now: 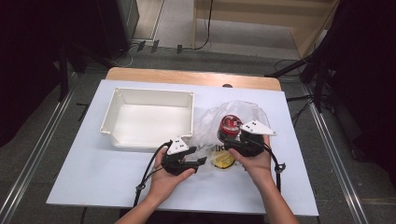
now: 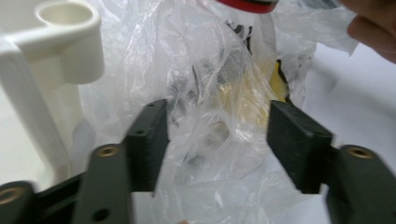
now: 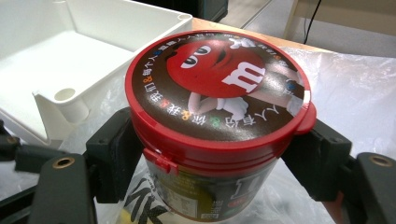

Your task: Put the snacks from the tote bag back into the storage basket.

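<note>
While the right gripper holds the red-lidded candy jar with one black jaw pressed on each side just under the lid, the jar stands upright between them; in the high view this same right gripper is at the right side of the table, and the jar rises out of the clear plastic bag that lies crumpled around its lower part; the lid shows a red cartoon face with a white letter m on brown; the left gripper has its jaws apart, and the thin film of the bag hangs loose between them without being pinched, as far as I can see; in the high view the left gripper is just beside the near-left edge of the bag; something yellow lies inside the bag, near the person's side; left of the bag, touching or almost touching it, stands the white tray, open and upright; all of this rests on the white table, with a wooden edge at its far side
</note>
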`<action>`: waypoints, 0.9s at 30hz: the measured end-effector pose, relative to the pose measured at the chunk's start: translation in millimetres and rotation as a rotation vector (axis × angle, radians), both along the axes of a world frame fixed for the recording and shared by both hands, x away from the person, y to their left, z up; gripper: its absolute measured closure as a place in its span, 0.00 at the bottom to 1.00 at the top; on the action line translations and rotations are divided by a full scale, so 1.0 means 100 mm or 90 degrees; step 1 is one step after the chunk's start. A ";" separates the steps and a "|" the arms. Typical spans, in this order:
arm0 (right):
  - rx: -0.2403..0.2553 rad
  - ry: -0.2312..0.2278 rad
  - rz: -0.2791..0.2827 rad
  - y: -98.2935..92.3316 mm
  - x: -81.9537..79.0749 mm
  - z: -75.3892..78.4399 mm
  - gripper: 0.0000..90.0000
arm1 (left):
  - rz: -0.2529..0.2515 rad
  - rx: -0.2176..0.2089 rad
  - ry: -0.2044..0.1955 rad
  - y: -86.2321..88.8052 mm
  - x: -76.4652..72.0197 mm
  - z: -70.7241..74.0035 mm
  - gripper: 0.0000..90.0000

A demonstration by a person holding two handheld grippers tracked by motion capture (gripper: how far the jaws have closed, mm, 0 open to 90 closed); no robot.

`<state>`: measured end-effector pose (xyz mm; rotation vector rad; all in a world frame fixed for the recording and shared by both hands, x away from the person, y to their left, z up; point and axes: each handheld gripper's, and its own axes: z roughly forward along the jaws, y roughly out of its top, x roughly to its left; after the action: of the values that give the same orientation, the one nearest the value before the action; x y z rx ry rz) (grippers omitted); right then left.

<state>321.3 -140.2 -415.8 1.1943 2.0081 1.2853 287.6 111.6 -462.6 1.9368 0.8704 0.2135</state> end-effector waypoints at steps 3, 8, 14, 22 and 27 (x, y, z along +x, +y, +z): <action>0.001 -0.001 -0.003 -0.01 0.00 0.01 0.29 | -0.018 -0.009 -0.011 0.06 -0.04 0.04 0.29; 0.004 0.000 -0.006 -0.03 0.00 0.03 0.29 | -0.034 0.000 -0.021 0.17 -0.09 0.06 0.12; 0.009 -0.003 0.000 -0.06 -0.01 0.07 0.29 | -0.006 0.000 -0.016 0.31 -0.09 0.03 0.09; 0.009 -0.007 0.007 -0.07 -0.03 0.10 0.29 | 0.030 -0.015 -0.031 0.50 -0.07 0.05 0.03; 0.008 -0.006 0.007 -0.08 -0.02 0.10 0.29 | 0.027 -0.028 -0.041 0.64 -0.12 0.08 0.01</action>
<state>319.1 -148.4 -406.2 1.1829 2.0053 1.3075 275.4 175.4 -454.4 1.8624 0.8663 0.2789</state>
